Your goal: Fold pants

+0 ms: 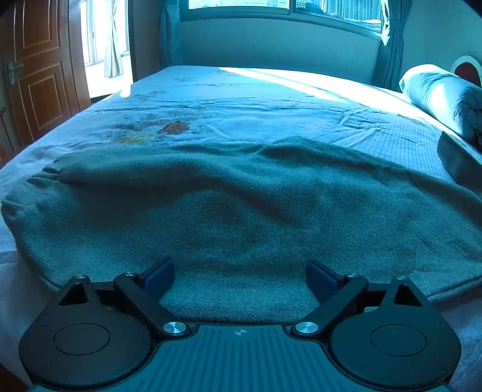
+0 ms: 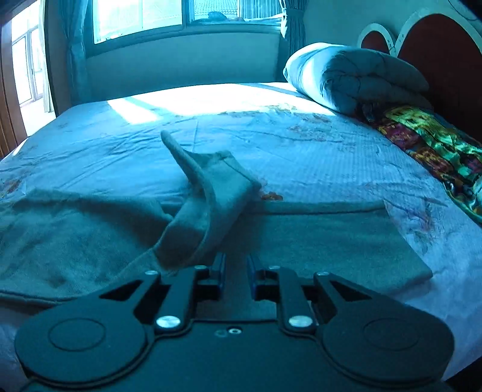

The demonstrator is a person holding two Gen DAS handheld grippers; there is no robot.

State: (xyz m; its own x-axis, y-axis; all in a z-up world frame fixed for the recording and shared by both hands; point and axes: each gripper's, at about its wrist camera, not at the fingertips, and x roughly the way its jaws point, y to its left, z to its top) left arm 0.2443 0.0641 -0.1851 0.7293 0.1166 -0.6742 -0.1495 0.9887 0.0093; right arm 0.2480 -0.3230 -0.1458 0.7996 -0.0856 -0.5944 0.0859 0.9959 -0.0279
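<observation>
Our left gripper (image 1: 240, 279) hovers with jaws spread wide and empty over the near edge of the pants (image 1: 241, 205), which lie flat across the near side of the bed (image 1: 271, 99). Our right gripper (image 2: 236, 273) is nearly closed, holding nothing; a cuff (image 2: 208, 193) stands up just beyond it. We should pinch that cuff squarely, then lay it flat along the fold.

A heavy blue-teal cast tints both views; daylight from the window (image 1: 241, 3) blows out to white and throws a glaring patch across the bed (image 1: 271, 99) just below it. Nearer parts sit dim; fisheye bending curves the edges; right-wrist detail is softly blurred.
</observation>
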